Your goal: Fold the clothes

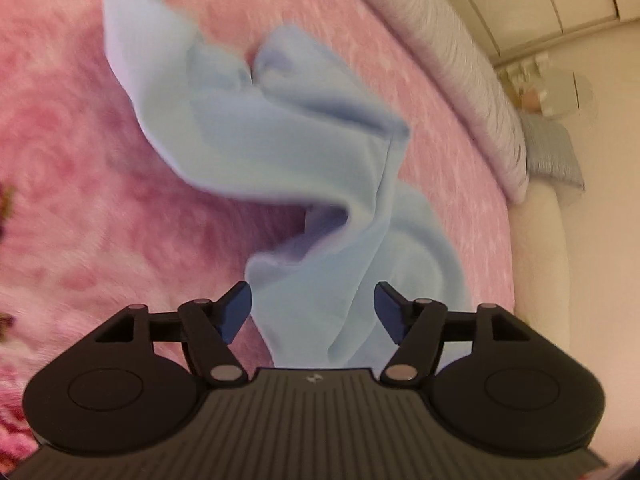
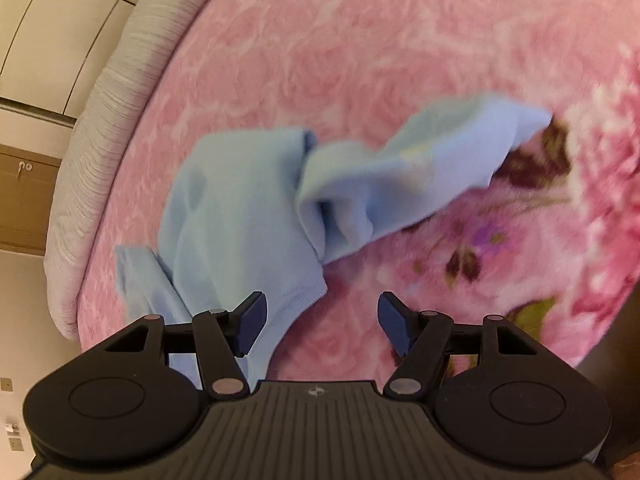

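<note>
A light blue garment (image 1: pixel 288 168) is seen crumpled on a pink floral blanket (image 1: pixel 80 160), twisted near the middle, so it likely needs spreading before any fold. In the left wrist view, the left gripper (image 1: pixel 313 312) is held open with cloth between the jaws, unpinched. The right gripper (image 2: pixel 320 320) is held open too, just right of a ribbed hem (image 2: pixel 296 304), nothing gripped.

A pale blue garment (image 1: pixel 280 152) lies crumpled and twisted in loose folds on a pink flowered blanket (image 1: pixel 80 160), one ribbed hem (image 2: pixel 296 304) showing at its near edge, near the bed's side.
</note>
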`<state>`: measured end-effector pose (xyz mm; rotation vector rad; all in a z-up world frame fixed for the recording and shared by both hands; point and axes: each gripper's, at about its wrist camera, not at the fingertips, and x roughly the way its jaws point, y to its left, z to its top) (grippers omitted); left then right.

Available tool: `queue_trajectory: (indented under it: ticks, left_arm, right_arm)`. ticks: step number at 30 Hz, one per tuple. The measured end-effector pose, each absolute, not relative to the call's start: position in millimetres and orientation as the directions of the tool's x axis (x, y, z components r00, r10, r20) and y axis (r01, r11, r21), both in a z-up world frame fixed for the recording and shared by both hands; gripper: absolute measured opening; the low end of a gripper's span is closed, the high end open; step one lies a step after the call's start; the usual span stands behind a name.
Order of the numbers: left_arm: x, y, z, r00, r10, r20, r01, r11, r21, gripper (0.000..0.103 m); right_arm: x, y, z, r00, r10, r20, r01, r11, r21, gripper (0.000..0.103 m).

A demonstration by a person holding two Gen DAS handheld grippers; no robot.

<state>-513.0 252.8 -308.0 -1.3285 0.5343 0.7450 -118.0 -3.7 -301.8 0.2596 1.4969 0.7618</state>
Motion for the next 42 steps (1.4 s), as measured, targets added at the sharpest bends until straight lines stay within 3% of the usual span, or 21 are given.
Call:
queue_trajectory:
  ticks: [5, 12, 14, 15, 19, 21, 22, 25, 27, 29, 31, 37, 42]
  left_arm:
    - [-502, 234, -349, 0.693, 0.107, -0.713, -0.714, -0.034, -0.699, 0.063]
    - [-495, 220, -388, 0.738, 0.172, -0.653, -0.63, -0.17, -0.757, 0.061]
    - [-494, 219, -392, 0.765, 0.172, -0.62, -0.596, -0.173, -0.784, 0.05]
    - [-493, 219, -394, 0.778, 0.167, -0.606, -0.582, -0.172, -0.795, 0.039]
    - [-489, 217, -395, 0.783, 0.156, -0.602, -0.585, -0.144, -0.798, 0.037]
    - [-486, 220, -399, 0.792, 0.165, -0.587, -0.565, -0.163, -0.809, 0.036]
    - [-484, 222, -401, 0.8, 0.168, -0.576, -0.553, -0.169, -0.816, 0.024]
    - [-477, 231, -402, 0.816, 0.153, -0.558, -0.54, -0.143, -0.829, 0.008]
    - [-475, 236, -389, 0.814, 0.155, -0.561, -0.554, -0.089, -0.828, 0.002]
    - [-476, 240, -373, 0.816, 0.169, -0.553, -0.557, -0.03, -0.83, 0.002]
    - [-483, 239, -349, 0.834, 0.2, -0.515, -0.532, 0.038, -0.846, 0.002]
    - [-512, 240, -252, 0.891, 0.241, -0.385, -0.435, 0.211, -0.876, 0.001]
    - [-485, 296, -186, 0.897, 0.315, -0.312, -0.419, 0.375, -0.827, 0.004]
  right_arm:
    - [-116, 8, -335, -0.129, 0.622, -0.772, -0.258, 0.731, 0.632, 0.067]
    - [-104, 26, -361, -0.115, 0.681, -0.724, -0.27, 0.68, 0.682, 0.067]
    - [-102, 30, -366, -0.122, 0.702, -0.701, -0.271, 0.656, 0.705, 0.064]
    - [-101, 29, -366, -0.13, 0.711, -0.691, -0.271, 0.645, 0.714, 0.064]
    - [-101, 18, -365, -0.158, 0.742, -0.651, -0.256, 0.606, 0.753, 0.055]
    - [-101, 21, -366, -0.195, 0.75, -0.633, -0.262, 0.582, 0.77, 0.043]
    - [-101, 24, -367, -0.21, 0.741, -0.638, -0.276, 0.581, 0.765, 0.042]
    - [-100, 37, -374, -0.214, 0.723, -0.657, -0.298, 0.592, 0.749, 0.043]
    - [-96, 38, -379, -0.206, 0.721, -0.661, -0.261, 0.611, 0.747, 0.043]
    - [-99, 35, -366, -0.182, 0.749, -0.637, -0.273, 0.583, 0.765, 0.022]
    - [-105, 32, -340, -0.166, 0.774, -0.61, -0.34, 0.536, 0.773, 0.013]
    - [-112, 15, -235, -0.195, 0.876, -0.441, -0.422, 0.331, 0.844, 0.011]
    - [-87, 57, -161, -0.153, 0.912, -0.38, -0.596, 0.221, 0.772, 0.011]
